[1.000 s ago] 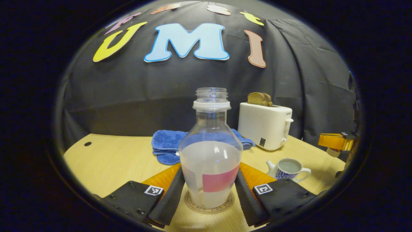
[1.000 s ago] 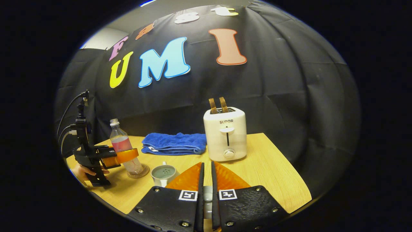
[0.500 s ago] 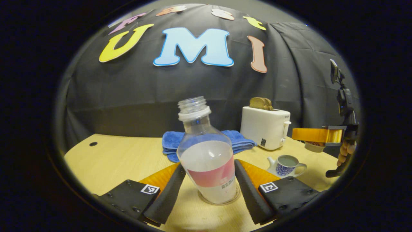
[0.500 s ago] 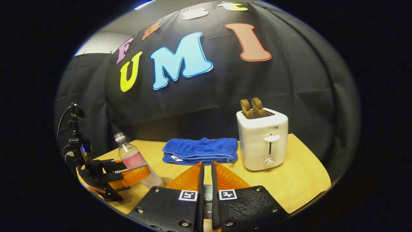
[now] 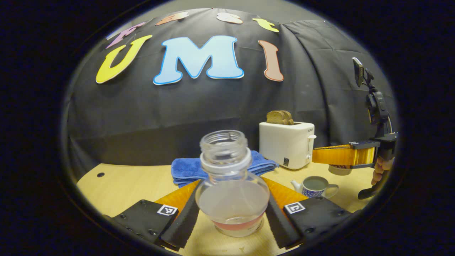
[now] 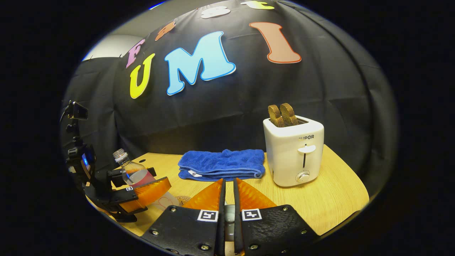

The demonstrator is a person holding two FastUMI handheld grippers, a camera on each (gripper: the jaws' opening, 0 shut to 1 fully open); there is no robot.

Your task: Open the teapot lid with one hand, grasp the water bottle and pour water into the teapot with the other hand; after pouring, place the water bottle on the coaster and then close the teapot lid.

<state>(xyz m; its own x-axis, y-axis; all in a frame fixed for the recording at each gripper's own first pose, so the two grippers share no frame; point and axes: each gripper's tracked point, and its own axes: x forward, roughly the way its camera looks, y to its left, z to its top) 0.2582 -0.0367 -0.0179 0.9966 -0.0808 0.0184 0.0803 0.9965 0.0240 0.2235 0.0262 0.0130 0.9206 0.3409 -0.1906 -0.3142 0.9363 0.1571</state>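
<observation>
The water bottle is tilted (uncapped, part full) over the coaster, both fingers of the left tool pressed on it. The lid is pinched by the right tool above the open teapot on the surface.

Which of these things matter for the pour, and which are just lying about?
Job: bottle, teapot, lid, coaster, left gripper, right gripper.
Lying about: toaster with toast, blue towel.
</observation>
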